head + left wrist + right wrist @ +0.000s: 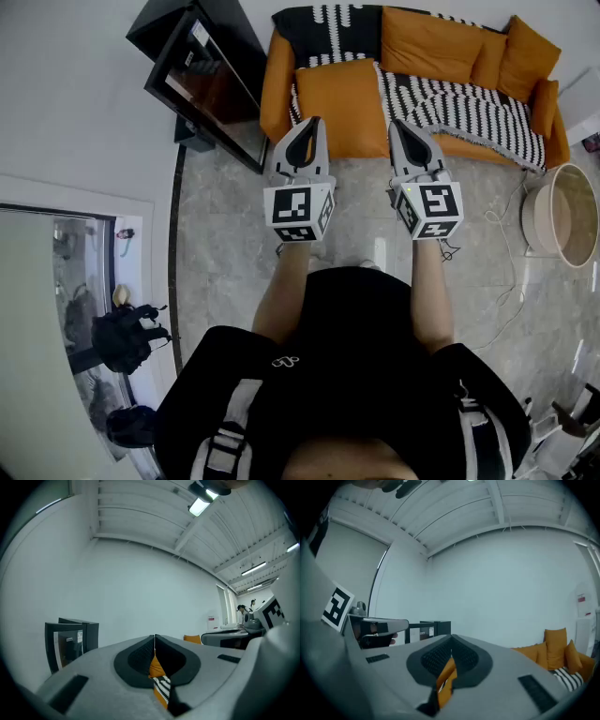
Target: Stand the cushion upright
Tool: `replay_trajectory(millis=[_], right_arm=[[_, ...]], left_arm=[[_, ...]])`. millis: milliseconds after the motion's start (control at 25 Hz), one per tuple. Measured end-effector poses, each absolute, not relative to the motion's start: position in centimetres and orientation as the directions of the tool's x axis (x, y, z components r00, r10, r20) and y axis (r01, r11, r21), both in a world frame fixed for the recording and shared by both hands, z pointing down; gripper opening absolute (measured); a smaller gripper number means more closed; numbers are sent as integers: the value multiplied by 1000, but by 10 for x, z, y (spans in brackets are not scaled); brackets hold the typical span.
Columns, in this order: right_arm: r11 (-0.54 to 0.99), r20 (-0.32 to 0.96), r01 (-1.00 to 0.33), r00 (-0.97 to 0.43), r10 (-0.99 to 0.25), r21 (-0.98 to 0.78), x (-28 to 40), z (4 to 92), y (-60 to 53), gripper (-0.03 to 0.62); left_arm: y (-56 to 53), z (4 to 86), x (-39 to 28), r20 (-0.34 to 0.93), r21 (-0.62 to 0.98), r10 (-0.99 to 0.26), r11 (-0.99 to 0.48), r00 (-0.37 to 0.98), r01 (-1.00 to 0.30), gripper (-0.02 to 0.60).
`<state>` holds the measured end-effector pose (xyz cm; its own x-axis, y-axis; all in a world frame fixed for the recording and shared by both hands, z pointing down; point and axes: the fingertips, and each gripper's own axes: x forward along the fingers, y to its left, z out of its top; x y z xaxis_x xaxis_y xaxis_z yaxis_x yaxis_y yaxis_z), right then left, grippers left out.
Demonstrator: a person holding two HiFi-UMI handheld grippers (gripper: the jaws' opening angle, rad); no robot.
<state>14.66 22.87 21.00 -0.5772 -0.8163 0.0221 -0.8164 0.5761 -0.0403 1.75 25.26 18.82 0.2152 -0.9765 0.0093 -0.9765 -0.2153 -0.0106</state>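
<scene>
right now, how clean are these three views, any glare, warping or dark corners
Head view: even light, sharp, a pale sheen on the glossy floor, the sofa bowed by the wide lens. Left gripper view: heavy fisheye, black corners, the ceiling lamp blows out, the left gripper soft near the lens. Right gripper view: same black corners, ceiling beams curved, flat even light.

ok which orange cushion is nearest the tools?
The orange cushion lying at the seat's front edge, just ahead of the left tool and right tool. The other cushions sit farther back on the sofa.
</scene>
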Motion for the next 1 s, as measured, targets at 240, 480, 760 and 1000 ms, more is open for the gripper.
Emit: replay_trajectory(millis=[240, 480, 760, 1000], right_arm=[[557, -9, -825, -559, -829, -94, 172, 213, 229, 11], [566, -10, -819, -568, -823, -91, 181, 218, 232, 12], [573, -10, -815, -574, -819, -80, 182, 219, 205, 11], [569, -2, -817, -572, -821, -92, 160, 237, 138, 11]], left_arm=[[262, 195, 19, 16, 0, -984, -177, 177, -984, 11], [270, 199, -18, 11, 45, -996, -90, 90, -995, 11], [244, 203, -27, 0, 61, -997, -73, 73, -996, 11], [164, 221, -31, -1, 73, -992, -125, 125, -989, 11]])
